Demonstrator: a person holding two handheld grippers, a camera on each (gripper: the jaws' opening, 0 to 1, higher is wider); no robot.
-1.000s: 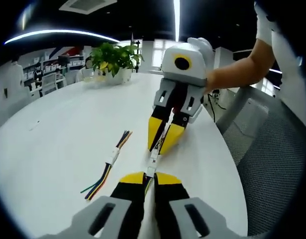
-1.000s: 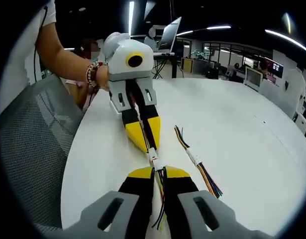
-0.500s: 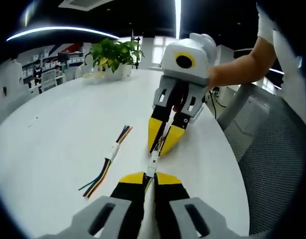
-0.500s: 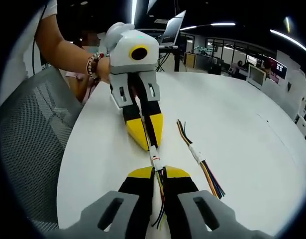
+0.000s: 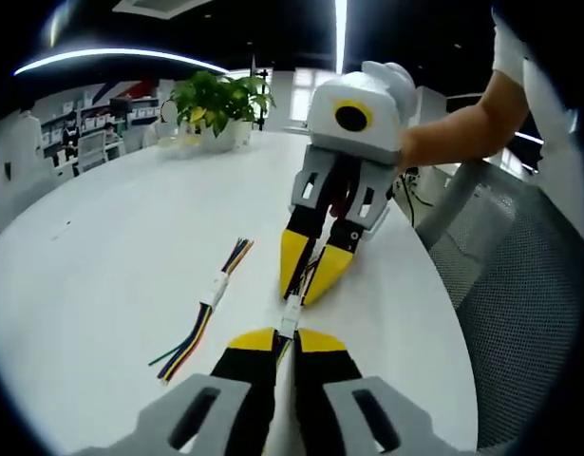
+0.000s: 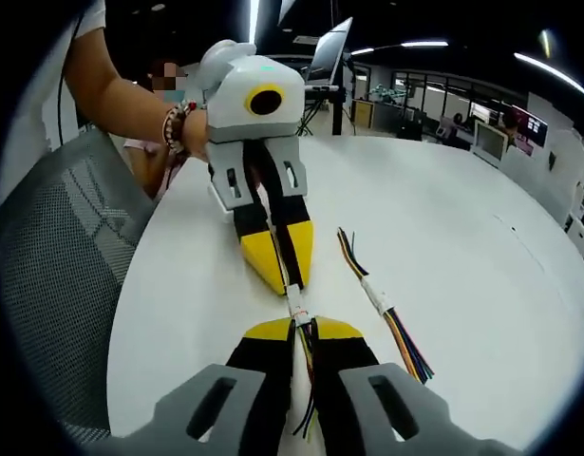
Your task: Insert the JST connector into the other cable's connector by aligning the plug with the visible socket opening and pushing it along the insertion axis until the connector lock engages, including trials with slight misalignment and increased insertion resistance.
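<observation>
Two pairs of yellow-tipped tongs, meeting nose to nose over round white bench (image 5: 111, 247). Left tongs (image 5: 284, 340), seen rising from bottom of left gripper view, clenched on bundle of multicoloured wires just behind small white JST connector (image 5: 291, 313). Same connector pair (image 6: 296, 306) seen in right gripper view, sitting in short gap between both sets of yellow tips, with right tongs (image 6: 304, 331) clamped on dark and coloured wires trailing back between them. Opposite tongs visible in each view: right tongs (image 5: 310, 275) reaching in from upper right of left gripper view, left tongs (image 6: 277, 271) reaching in from upper left of right gripper view, each gripped by a person's hand (image 6: 192, 133). Cannot tell whether plug and socket are fully seated; white housings touching or joined, too small to judge. Spare cable with white connector and fanned coloured wires (image 5: 204, 309) lying flat on bench, beside and apart from tongs. Potted green plant (image 5: 216, 109) at far bench edge. Grey mesh chair (image 6: 54, 285) alongside bench.
</observation>
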